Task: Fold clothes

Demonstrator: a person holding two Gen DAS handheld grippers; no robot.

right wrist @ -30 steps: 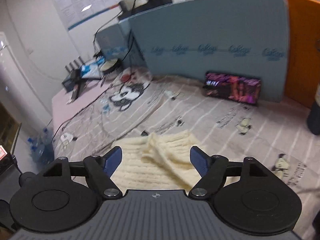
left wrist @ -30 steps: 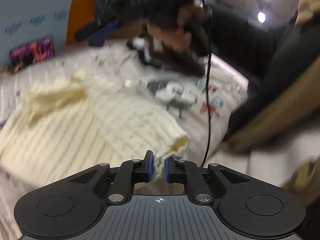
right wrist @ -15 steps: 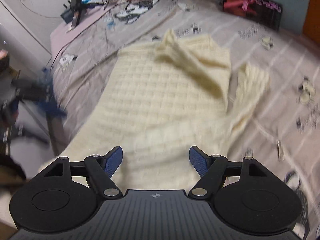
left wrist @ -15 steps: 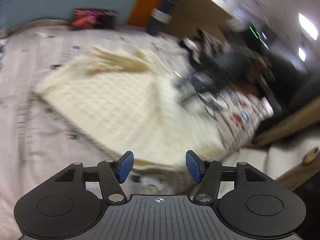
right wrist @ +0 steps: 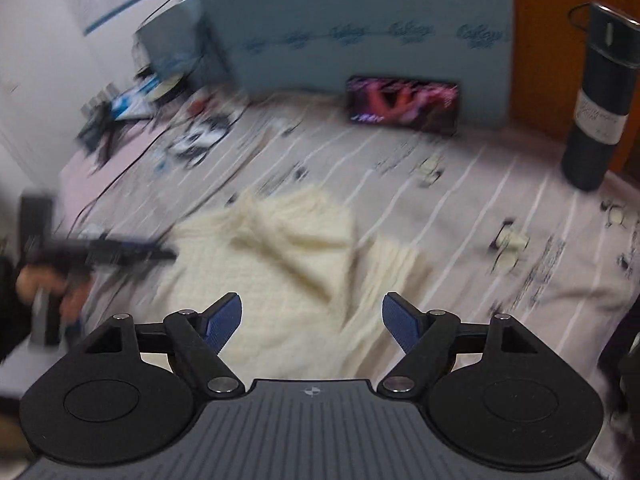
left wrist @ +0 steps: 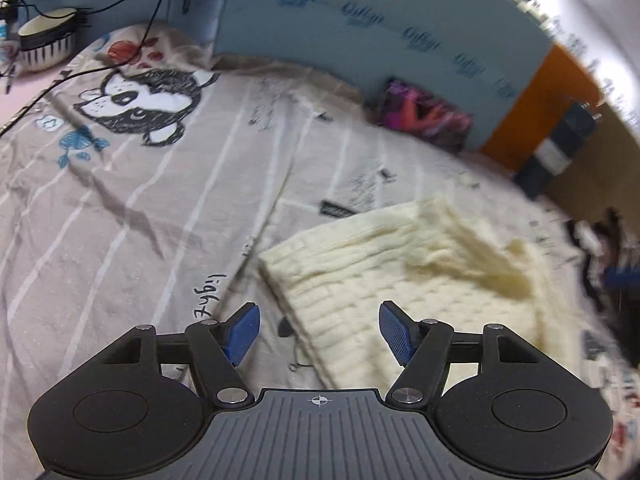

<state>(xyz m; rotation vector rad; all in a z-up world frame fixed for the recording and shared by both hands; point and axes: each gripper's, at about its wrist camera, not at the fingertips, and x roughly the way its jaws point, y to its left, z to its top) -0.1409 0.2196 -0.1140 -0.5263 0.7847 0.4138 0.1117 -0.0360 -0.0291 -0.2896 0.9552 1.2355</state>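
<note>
I've got both claws wide, holding nothing: left gripper [left wrist: 319,330] and right gripper [right wrist: 312,326] hover over the cream sweater [left wrist: 404,280], sleeve folded across toward 1 o'clock, likely lining up a fold.

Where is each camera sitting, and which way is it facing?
Left wrist: on the left gripper, facing the bedsheet and sweater; open fingers show.
Right wrist: on the right gripper, facing the sweater; open fingers and the person's hand show.
Shared: sweater, blue panel, colourful screen.
</note>
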